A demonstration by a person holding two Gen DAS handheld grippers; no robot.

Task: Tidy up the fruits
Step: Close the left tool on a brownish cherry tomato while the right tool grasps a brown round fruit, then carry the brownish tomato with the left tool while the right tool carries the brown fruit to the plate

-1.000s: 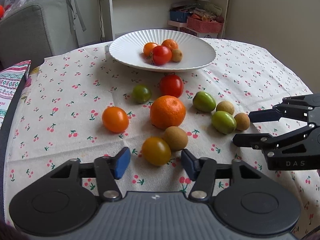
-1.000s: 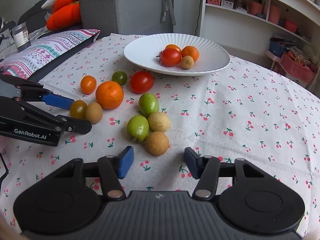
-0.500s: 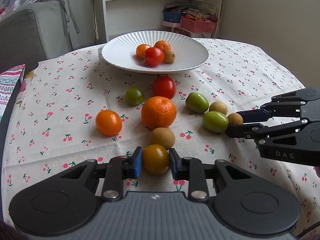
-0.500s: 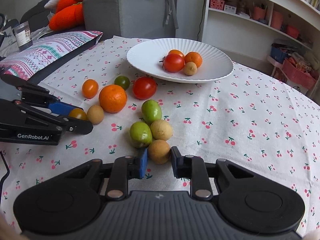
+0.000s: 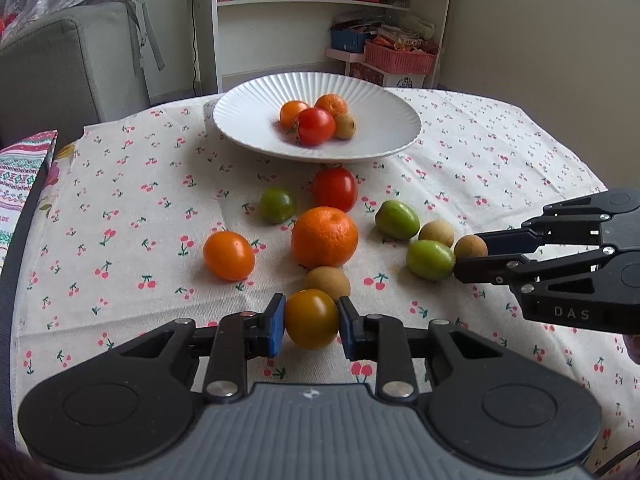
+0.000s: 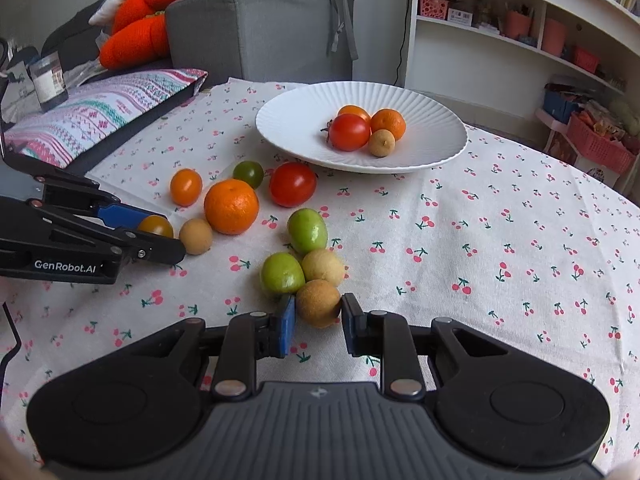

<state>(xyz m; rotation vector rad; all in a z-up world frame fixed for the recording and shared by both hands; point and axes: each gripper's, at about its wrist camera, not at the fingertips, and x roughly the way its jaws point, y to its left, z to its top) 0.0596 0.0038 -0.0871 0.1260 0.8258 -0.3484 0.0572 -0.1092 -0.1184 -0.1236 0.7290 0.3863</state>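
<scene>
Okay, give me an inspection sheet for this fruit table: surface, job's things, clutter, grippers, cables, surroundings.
Surface: cherry-print tablecloth.
Job's things: white plate holding four fruits; large orange, red tomato and other small fruits loose on the cloth.
Clutter: nothing seen.
Grippers: left gripper shut on amber tomato; right gripper shut on brown fruit.
Cables: one hangs down the wall behind.
Surroundings: grey sofa, white shelves.

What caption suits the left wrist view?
Left gripper shut on a yellow-brown tomato; right gripper pinches a tan fruit.
</scene>
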